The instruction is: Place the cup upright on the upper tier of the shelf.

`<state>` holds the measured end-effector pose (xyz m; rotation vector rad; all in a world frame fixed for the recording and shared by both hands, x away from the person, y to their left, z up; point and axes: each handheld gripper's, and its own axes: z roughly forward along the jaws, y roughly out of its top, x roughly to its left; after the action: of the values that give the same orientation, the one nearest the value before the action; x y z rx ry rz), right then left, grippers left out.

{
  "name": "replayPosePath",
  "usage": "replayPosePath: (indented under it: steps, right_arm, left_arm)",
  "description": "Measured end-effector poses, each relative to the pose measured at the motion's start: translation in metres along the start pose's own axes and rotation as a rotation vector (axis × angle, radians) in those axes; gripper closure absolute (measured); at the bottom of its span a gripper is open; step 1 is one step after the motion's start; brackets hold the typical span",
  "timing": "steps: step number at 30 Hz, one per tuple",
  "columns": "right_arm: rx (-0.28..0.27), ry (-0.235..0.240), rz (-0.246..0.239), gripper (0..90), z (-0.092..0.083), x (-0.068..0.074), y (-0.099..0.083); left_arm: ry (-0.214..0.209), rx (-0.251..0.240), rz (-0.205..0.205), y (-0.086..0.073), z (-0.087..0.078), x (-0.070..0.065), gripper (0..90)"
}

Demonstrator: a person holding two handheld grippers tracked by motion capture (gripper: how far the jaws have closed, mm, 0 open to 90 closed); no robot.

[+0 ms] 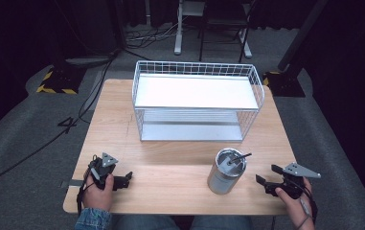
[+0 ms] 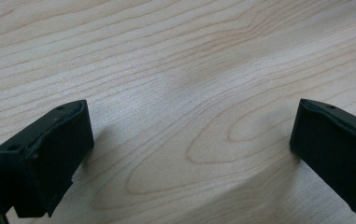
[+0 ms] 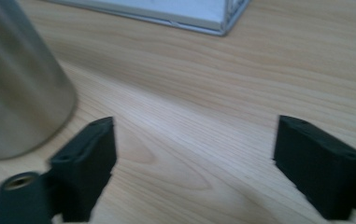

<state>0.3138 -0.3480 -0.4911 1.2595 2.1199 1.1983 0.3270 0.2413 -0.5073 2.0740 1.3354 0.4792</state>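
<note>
A steel tumbler (image 1: 226, 171) (black straw inside) stands upright before the wire rack (image 1: 197, 101).

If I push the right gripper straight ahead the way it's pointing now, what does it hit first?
Probably the steel tumbler. The right gripper, jaws open, points left across the table at it. In the right gripper view the tumbler sits left of centre, so it may only graze it.

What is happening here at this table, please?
A person sits at a wooden table, one claw in each hand. The left claw and right claw are both open and empty, low over the near edge. A steel tumbler stands upright beside the right claw, before a white wire shelf rack.
</note>
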Motion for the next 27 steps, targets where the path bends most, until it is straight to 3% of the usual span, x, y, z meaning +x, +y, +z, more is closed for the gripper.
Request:
replayPosePath:
  steps: [2,5,9,10,17,23,27]
  right_arm:
    - [-0.032,0.039,-0.01,16.9,-0.008,0.012,0.005]
    - [-0.042,0.056,-0.013,15.4,-0.012,0.019,0.007]
    - [-0.082,0.139,-0.038,16.0,-0.02,0.042,0.015]
    - [-0.082,0.139,-0.038,16.0,-0.02,0.042,0.015]
    - [-0.141,0.266,-0.108,15.7,-0.022,0.077,0.03]
    - [-0.156,0.311,-0.148,15.7,-0.016,0.091,0.036]
    - [-0.186,0.27,-0.129,15.7,-0.005,0.094,0.035]
  left_arm:
    - [0.0,0.0,0.0,0.0,0.0,0.0,0.0]
    - [0.0,-0.001,0.001,0.0,0.0,0.0,0.0]
    - [0.0,-0.001,0.002,0.0,0.0,0.0,0.0]
    - [0.0,0.0,0.0,0.0,0.0,0.0,0.0]
    - [0.0,0.0,0.0,0.0,0.0,0.0,0.0]
    - [0.0,0.0,0.0,0.0,0.0,0.0,0.0]
    - [0.0,-0.001,0.001,0.0,0.0,0.0,0.0]
